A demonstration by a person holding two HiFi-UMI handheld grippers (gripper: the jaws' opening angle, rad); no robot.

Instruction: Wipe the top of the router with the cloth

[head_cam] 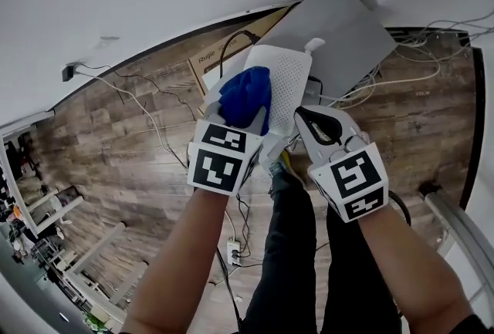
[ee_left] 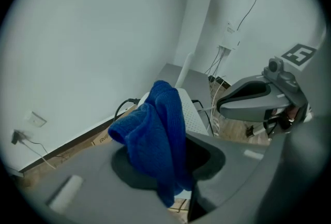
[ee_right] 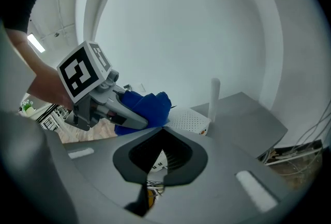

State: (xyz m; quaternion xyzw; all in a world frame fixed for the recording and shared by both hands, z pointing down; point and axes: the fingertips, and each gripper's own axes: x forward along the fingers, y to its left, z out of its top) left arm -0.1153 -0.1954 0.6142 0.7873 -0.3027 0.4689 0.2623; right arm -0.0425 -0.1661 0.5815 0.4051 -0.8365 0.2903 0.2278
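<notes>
The white router lies flat on the near corner of a grey shelf, its antenna standing up at the far end. My left gripper is shut on a bunched blue cloth, which rests on the router's left part. In the left gripper view the cloth hangs out of the jaws over the router. My right gripper is shut and holds nothing, just off the router's near right edge. In the right gripper view its tips meet in front of the router.
A white wall runs behind the shelf. A cardboard box leans at the wall's foot, left of the router. Cables trail over the wooden floor at right, and a power strip lies near the person's legs.
</notes>
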